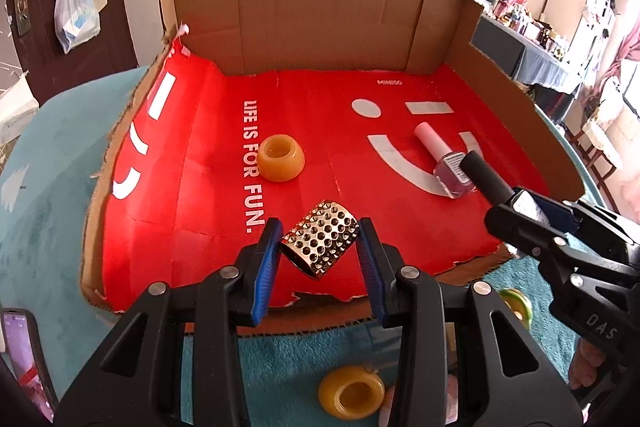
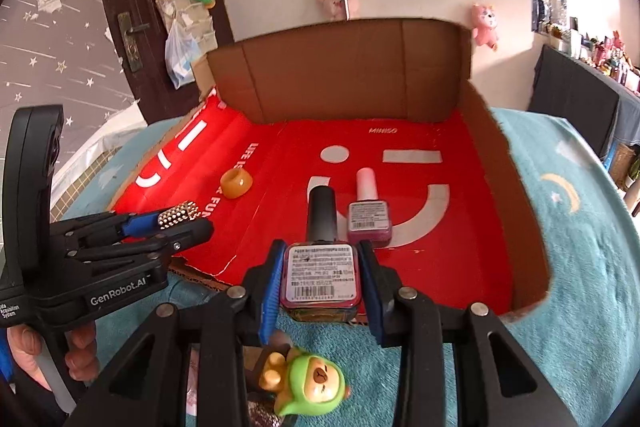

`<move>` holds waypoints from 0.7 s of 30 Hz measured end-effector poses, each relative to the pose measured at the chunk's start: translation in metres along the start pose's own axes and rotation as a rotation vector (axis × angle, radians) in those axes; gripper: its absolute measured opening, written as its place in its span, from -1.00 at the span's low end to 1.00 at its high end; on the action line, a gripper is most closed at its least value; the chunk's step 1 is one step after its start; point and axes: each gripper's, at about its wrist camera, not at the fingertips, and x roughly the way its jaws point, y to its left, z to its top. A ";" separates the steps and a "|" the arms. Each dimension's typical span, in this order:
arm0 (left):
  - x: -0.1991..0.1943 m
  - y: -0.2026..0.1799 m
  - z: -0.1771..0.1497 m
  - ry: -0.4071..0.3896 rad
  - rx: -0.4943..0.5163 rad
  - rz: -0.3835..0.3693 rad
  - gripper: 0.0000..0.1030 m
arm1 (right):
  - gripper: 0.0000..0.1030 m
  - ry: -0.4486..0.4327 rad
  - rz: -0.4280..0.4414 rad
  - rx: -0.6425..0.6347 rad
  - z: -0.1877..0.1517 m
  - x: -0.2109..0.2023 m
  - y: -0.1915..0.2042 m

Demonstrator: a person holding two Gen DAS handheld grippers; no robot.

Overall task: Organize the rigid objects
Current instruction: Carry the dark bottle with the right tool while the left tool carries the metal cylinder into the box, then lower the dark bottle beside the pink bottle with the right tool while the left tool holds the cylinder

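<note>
The left gripper [image 1: 320,247] clenched a perforated gold metal cylinder [image 1: 319,243] (tilted) over the red cardboard tray [image 1: 192,163]; at its 2 o'clock, the right gripper [image 2: 320,279] grasped a black-capped nail-polish bottle [image 2: 322,267].

- A phone [image 1: 24,363] at the left wrist view's lower left is cut off by the picture's edge; only part of its screen shows.
- A yellow ring [image 1: 352,393] on the teal blanket [image 1: 48,195] is partly hidden behind the left gripper's [image 1: 320,243] black frame.
- The dark nail polish bottle [image 2: 320,267] carries a label whose print is too small to read.
- A green-hooded bear figurine [image 2: 312,383] is partly covered by the right gripper's [image 2: 320,277] frame.
- Items on the far shelf [image 2: 600,55] are too small to identify.
</note>
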 end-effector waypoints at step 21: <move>0.039 0.017 0.017 0.041 -0.022 0.021 -0.30 | -0.27 0.131 0.034 0.055 0.006 0.057 -0.008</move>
